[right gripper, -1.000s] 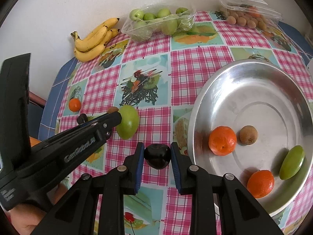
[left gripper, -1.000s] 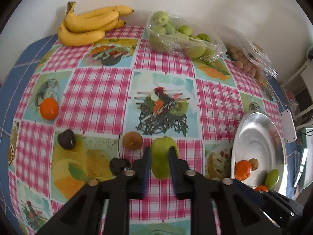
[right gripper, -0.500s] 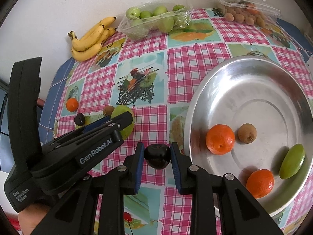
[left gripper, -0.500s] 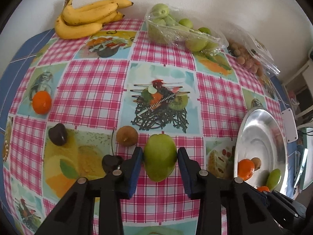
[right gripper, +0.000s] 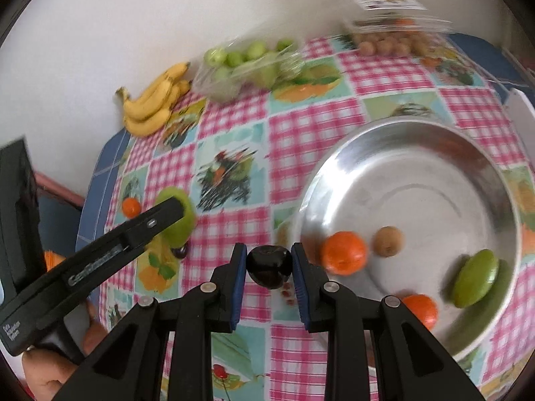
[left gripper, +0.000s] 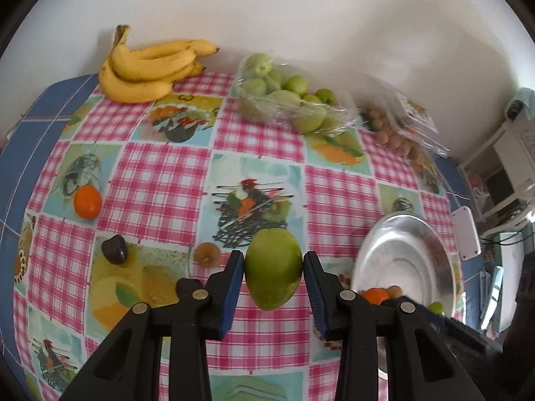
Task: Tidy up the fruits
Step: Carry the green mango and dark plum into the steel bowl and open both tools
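The checked table carries everything, and the round metal tray at its right edge is the collecting place. Judging by what lies in it, the sorting is partly done: the tray holds two oranges, one green mango and one small brown fruit. On their way are a second green mango, gripped between the pads of the left tongs and apparently lifted clear of the cloth, and one dark plum, pinched in the nearly closed right tongs just beside the tray's rim. Left on the cloth are one orange, one dark plum and one brown fruit.
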Action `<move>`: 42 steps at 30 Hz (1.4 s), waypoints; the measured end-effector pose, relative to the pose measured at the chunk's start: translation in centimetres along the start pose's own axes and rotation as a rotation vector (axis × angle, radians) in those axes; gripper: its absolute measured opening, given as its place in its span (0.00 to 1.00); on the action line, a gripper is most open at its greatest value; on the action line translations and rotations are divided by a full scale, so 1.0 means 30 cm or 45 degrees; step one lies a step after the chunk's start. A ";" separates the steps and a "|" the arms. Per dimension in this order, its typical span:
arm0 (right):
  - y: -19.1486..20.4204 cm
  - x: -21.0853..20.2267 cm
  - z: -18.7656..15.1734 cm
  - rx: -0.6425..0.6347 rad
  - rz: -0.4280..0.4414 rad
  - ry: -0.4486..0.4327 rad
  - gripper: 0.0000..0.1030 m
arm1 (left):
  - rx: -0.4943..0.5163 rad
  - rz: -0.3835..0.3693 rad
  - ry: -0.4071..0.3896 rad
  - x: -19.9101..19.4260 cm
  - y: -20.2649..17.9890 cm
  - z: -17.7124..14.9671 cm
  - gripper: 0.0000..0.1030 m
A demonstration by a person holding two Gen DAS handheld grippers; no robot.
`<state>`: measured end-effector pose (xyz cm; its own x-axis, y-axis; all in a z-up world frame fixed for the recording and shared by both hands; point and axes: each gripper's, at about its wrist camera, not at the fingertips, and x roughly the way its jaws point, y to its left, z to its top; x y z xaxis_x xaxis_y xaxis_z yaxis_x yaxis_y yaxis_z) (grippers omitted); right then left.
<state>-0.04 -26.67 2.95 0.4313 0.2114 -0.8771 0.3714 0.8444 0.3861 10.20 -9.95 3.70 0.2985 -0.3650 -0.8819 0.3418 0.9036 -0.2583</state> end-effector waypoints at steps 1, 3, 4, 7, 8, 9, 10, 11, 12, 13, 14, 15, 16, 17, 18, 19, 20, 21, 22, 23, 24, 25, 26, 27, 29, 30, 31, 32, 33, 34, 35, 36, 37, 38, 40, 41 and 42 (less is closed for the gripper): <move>-0.038 -0.016 0.009 0.039 -0.012 -0.014 0.27 | 0.015 -0.004 -0.002 -0.006 -0.015 -0.003 0.38; -0.089 -0.035 0.023 0.088 -0.044 -0.033 0.27 | 0.053 -0.015 -0.001 -0.009 -0.054 -0.009 0.38; -0.127 -0.049 0.029 0.118 -0.075 -0.047 0.27 | 0.072 -0.023 0.003 -0.007 -0.076 -0.014 0.38; -0.214 -0.082 0.034 0.190 -0.134 -0.070 0.27 | 0.130 -0.053 0.021 0.004 -0.143 -0.032 0.38; -0.245 -0.094 0.034 0.217 -0.144 -0.078 0.27 | 0.152 -0.061 0.026 0.007 -0.167 -0.040 0.38; -0.270 -0.103 0.032 0.239 -0.151 -0.083 0.27 | 0.179 -0.070 0.031 0.011 -0.197 -0.049 0.38; -0.300 -0.116 0.032 0.265 -0.157 -0.091 0.27 | 0.202 -0.077 0.033 0.013 -0.221 -0.056 0.38; -0.328 -0.130 0.031 0.290 -0.161 -0.102 0.27 | 0.230 -0.083 0.034 0.017 -0.249 -0.065 0.38; -0.358 -0.145 0.030 0.316 -0.167 -0.115 0.27 | 0.263 -0.086 0.035 0.021 -0.280 -0.075 0.38; -0.379 -0.154 0.030 0.333 -0.171 -0.124 0.27 | 0.293 -0.087 0.033 0.023 -0.307 -0.083 0.38; -0.401 -0.166 0.029 0.354 -0.176 -0.135 0.27 | 0.326 -0.087 0.027 0.026 -0.336 -0.093 0.38; -0.423 -0.180 0.028 0.374 -0.181 -0.148 0.27 | 0.361 -0.087 0.020 0.028 -0.365 -0.103 0.38; -0.434 -0.188 0.027 0.386 -0.183 -0.156 0.27 | 0.388 -0.087 0.014 0.031 -0.386 -0.111 0.38; -0.449 -0.200 0.025 0.397 -0.185 -0.165 0.27 | 0.424 -0.088 0.004 0.036 -0.413 -0.119 0.38; -0.461 -0.205 0.026 0.407 -0.186 -0.171 0.27 | 0.441 -0.086 -0.004 0.038 -0.426 -0.123 0.38; -0.472 -0.210 0.025 0.415 -0.187 -0.176 0.27 | 0.458 -0.083 -0.013 0.041 -0.440 -0.126 0.38; -0.481 -0.213 0.025 0.421 -0.189 -0.179 0.27 | 0.473 -0.077 -0.023 0.045 -0.451 -0.128 0.38; -0.488 -0.213 0.024 0.423 -0.192 -0.180 0.27 | 0.490 -0.070 -0.037 0.049 -0.462 -0.129 0.38; -0.492 -0.207 0.026 0.424 -0.195 -0.179 0.27 | 0.502 -0.065 -0.048 0.052 -0.469 -0.130 0.38; -0.496 -0.200 0.025 0.423 -0.198 -0.178 0.27 | 0.514 -0.061 -0.060 0.057 -0.475 -0.130 0.38; -0.500 -0.189 0.027 0.425 -0.199 -0.174 0.27 | 0.523 -0.060 -0.068 0.064 -0.479 -0.129 0.38; -0.505 -0.181 0.026 0.426 -0.199 -0.170 0.27 | 0.526 -0.061 -0.072 0.072 -0.480 -0.128 0.38; -0.509 -0.168 0.026 0.428 -0.196 -0.163 0.27 | 0.523 -0.063 -0.071 0.083 -0.480 -0.128 0.38; -0.511 -0.161 0.025 0.428 -0.195 -0.158 0.27 | 0.517 -0.062 -0.065 0.095 -0.477 -0.126 0.38; -0.515 -0.144 0.026 0.428 -0.195 -0.153 0.27 | 0.503 -0.057 -0.055 0.121 -0.469 -0.120 0.38; -0.516 -0.137 0.028 0.426 -0.194 -0.152 0.27 | 0.496 -0.055 -0.053 0.130 -0.464 -0.118 0.38; -0.514 -0.132 0.029 0.423 -0.194 -0.154 0.27 | 0.490 -0.053 -0.050 0.138 -0.459 -0.115 0.38; -0.513 -0.128 0.031 0.414 -0.195 -0.158 0.27 | 0.485 -0.054 -0.051 0.144 -0.455 -0.113 0.38; -0.509 -0.123 0.034 0.403 -0.197 -0.168 0.27 | 0.483 -0.056 -0.056 0.149 -0.452 -0.110 0.38; -0.506 -0.120 0.036 0.397 -0.199 -0.175 0.27 | 0.486 -0.057 -0.061 0.152 -0.451 -0.110 0.38; -0.503 -0.114 0.037 0.393 -0.199 -0.179 0.27 | 0.490 -0.058 -0.067 0.155 -0.451 -0.108 0.38; -0.501 -0.105 0.039 0.390 -0.195 -0.181 0.28 | 0.494 -0.059 -0.070 0.160 -0.451 -0.107 0.38; -0.499 -0.097 0.039 0.387 -0.194 -0.179 0.28 | 0.496 -0.060 -0.071 0.164 -0.451 -0.106 0.38; -0.497 -0.087 0.040 0.382 -0.197 -0.173 0.28 | 0.497 -0.059 -0.068 0.168 -0.450 -0.107 0.38; -0.495 -0.067 0.037 0.375 -0.212 -0.154 0.28 | 0.499 -0.056 -0.055 0.182 -0.449 -0.106 0.38; -0.494 -0.057 0.035 0.372 -0.219 -0.144 0.28 | 0.499 -0.054 -0.049 0.189 -0.448 -0.107 0.38; -0.493 -0.048 0.034 0.371 -0.224 -0.133 0.28 | 0.499 -0.051 -0.042 0.195 -0.448 -0.108 0.38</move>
<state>-5.34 -39.96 -1.21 0.4158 0.0107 -0.9094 0.6599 0.6845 0.3098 4.47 -23.50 0.73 0.3038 -0.4111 -0.8595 0.6663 0.7365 -0.1167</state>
